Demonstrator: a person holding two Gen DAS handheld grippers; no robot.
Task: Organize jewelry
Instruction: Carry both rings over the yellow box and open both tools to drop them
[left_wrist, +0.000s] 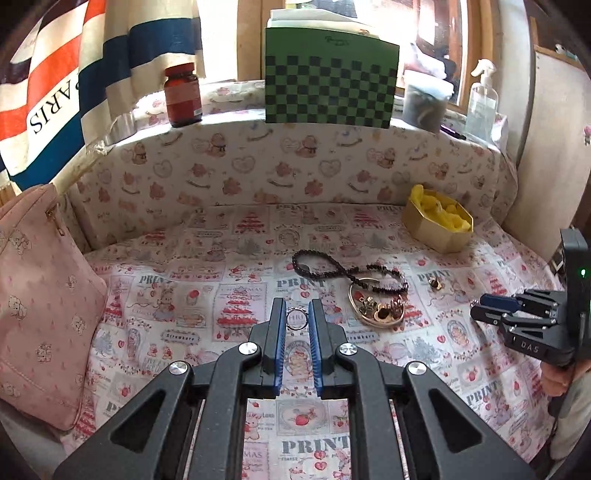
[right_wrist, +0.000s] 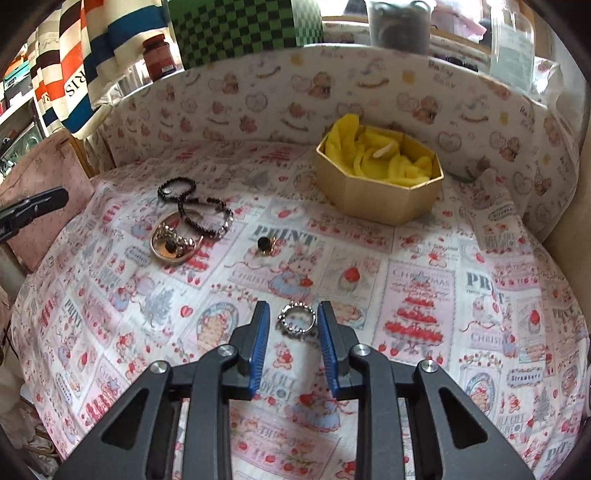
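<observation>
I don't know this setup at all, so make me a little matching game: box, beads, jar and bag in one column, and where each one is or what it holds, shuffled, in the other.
Things:
1. box
2. beads
3. jar
4. bag

Descriptions:
A. stands up high, left of the checkered board
B. lies at the far left, pink
C. holds yellow paper
D. runs across the gold bangle

Pairs: 1-C, 2-D, 3-A, 4-B
</observation>
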